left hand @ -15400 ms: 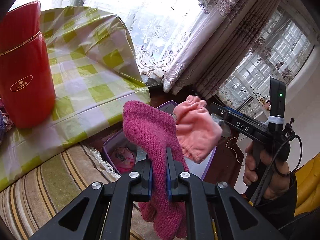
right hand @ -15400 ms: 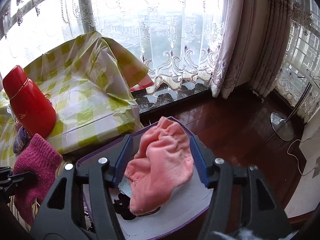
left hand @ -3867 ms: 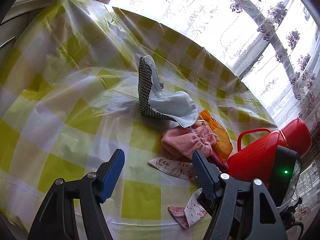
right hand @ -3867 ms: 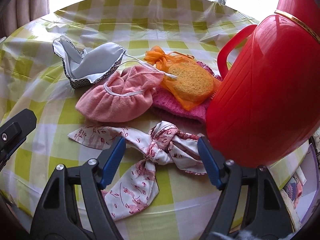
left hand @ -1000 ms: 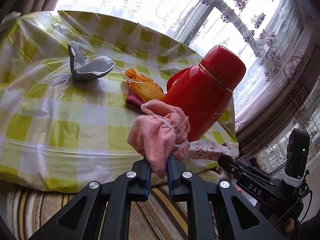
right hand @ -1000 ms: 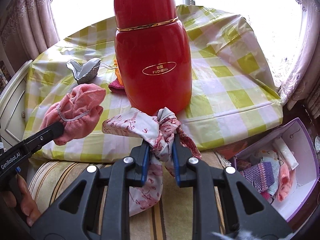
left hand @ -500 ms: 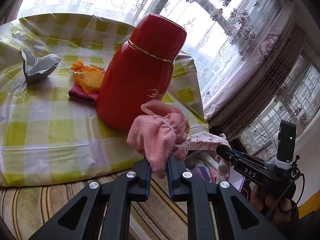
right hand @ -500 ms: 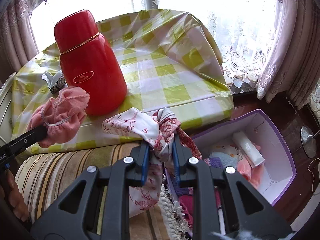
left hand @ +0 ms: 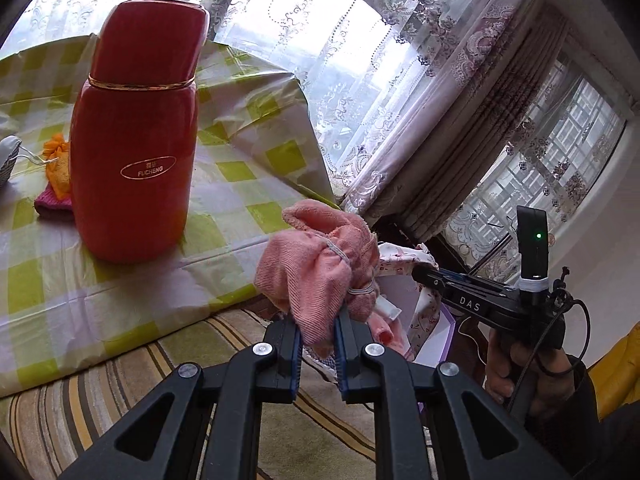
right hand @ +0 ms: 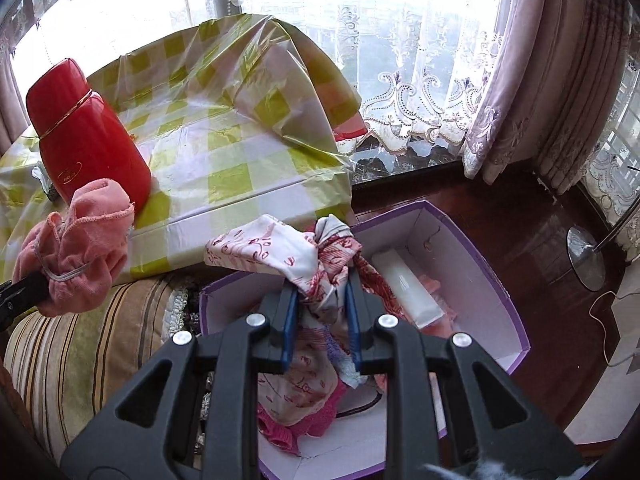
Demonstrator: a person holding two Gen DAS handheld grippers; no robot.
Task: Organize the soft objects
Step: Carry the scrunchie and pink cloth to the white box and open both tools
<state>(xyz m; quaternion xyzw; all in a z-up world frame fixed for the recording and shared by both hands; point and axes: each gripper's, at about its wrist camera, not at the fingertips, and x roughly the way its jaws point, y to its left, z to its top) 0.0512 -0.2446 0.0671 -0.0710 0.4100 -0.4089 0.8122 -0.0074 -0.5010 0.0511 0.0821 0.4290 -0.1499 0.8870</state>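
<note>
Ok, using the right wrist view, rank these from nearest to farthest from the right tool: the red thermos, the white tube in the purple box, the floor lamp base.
1. White tube, lying in the purple box just right of the right tool.
2. Red thermos, far left on the checked tablecloth.
3. Floor lamp base, far right on the dark floor; too close to the thermos to call.

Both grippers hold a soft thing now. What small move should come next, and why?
Probably the right gripper should lower a little and open. It is shut on the floral cloth, which already hangs over the open purple box that holds other soft things. The left gripper, shut on the pink cloth, is off to the side.
</note>
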